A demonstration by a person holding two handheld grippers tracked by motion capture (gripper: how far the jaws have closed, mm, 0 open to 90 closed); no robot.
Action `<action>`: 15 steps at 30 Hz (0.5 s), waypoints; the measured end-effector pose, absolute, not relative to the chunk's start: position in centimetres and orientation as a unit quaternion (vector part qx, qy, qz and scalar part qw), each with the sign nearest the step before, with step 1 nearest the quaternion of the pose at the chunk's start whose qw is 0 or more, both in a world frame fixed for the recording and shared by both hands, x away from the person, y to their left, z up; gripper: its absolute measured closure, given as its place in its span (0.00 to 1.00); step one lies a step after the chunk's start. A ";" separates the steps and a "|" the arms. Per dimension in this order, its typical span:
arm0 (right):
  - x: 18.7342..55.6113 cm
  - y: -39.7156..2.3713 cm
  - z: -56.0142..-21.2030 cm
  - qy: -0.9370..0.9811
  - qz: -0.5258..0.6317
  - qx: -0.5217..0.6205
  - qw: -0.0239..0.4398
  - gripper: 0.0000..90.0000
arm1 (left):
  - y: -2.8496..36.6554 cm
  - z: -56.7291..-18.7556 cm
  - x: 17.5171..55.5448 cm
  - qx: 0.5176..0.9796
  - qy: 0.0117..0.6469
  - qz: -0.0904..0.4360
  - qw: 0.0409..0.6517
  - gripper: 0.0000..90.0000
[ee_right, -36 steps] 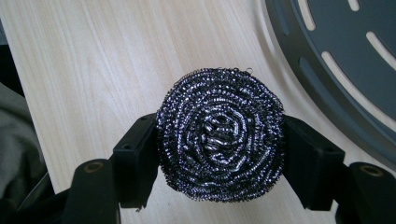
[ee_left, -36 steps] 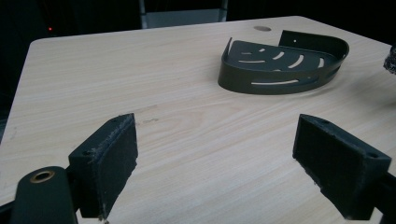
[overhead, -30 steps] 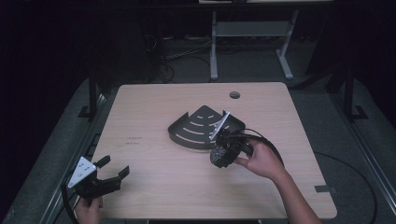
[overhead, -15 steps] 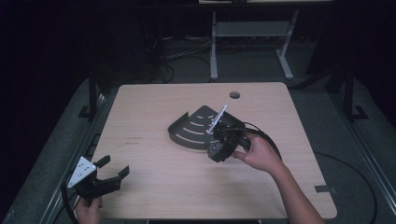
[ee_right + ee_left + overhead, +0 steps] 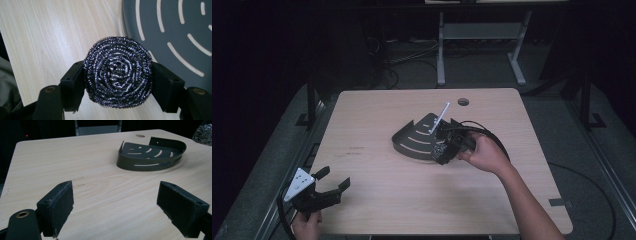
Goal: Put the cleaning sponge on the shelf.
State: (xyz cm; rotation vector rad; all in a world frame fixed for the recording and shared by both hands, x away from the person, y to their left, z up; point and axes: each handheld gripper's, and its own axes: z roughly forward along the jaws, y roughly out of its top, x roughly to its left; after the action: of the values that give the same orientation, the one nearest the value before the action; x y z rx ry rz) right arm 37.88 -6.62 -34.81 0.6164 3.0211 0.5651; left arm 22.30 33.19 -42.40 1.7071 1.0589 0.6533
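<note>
A steel wool scrubber (image 5: 118, 72) is clamped in the R tongs (image 5: 117, 82), held just over the slotted corner caddy (image 5: 175, 32). L tongs (image 5: 117, 207) are kept spread wide w/ nothing between, low over the counter (image 5: 75, 160).

Table layout, as you face it from the near edge.

Your corner shelf (image 5: 414, 140) lies flat on the table (image 5: 377, 115), near its middle, behind your left gripper (image 5: 334, 177), which sits at the near left corner. Your right gripper (image 5: 441, 150) holds the steel scourer (image 5: 118, 71) over the table just beside the shelf's right rim. A cable hole (image 5: 463, 101) lies behind the shelf, toward the far edge.
</note>
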 end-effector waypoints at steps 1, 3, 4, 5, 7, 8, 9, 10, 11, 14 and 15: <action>38.1 -6.5 -34.8 0.964 0.181 0.196 0.002 0.36 | 33.2 -42.4 22.3 0.703 0.437 0.269 0.492 0.15; 38.4 -6.2 -34.8 0.964 0.179 0.195 0.002 0.36 | 33.2 -42.4 22.3 0.703 0.438 0.268 0.492 0.15; 38.6 -6.1 -34.8 0.964 0.177 0.197 0.002 0.36 | 33.2 -42.4 22.3 0.703 0.438 0.268 0.492 0.15; 38.9 -5.9 -34.8 0.964 0.176 0.197 0.000 0.36 | 33.2 -42.4 22.3 0.703 0.437 0.269 0.492 0.15; 39.1 -5.8 -34.8 0.965 0.174 0.197 0.002 0.36 | 33.3 -42.4 22.3 0.703 0.438 0.269 0.492 0.15; 39.3 -5.7 -34.9 0.965 0.174 0.197 0.002 0.36 | 33.3 -42.4 22.3 0.703 0.438 0.269 0.493 0.15; 39.6 -5.4 -34.9 0.965 0.170 0.199 0.001 0.36 | 33.3 -42.4 22.3 0.703 0.438 0.268 0.493 0.15; 39.8 -5.3 -35.0 0.965 0.171 0.200 0.001 0.36 | 33.3 -42.4 22.3 0.703 0.438 0.268 0.492 0.15; 39.8 -5.3 -35.0 0.965 0.171 0.200 0.001 0.36 | 33.3 -42.4 22.3 0.703 0.439 0.267 0.492 0.15; 40.3 -5.1 -35.1 0.964 0.173 0.203 -0.005 0.36 | 33.2 -42.4 22.3 0.702 0.437 0.268 0.494 0.15; 40.5 -4.9 -35.1 0.965 0.169 0.201 -0.001 0.36 | 33.2 -42.4 22.3 0.703 0.437 0.268 0.493 0.15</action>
State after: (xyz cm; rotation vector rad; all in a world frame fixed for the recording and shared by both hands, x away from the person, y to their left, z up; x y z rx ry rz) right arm 40.46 -4.94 -35.14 0.6332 3.0325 0.5326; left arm 22.30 33.23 -42.38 1.7062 1.0600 0.6509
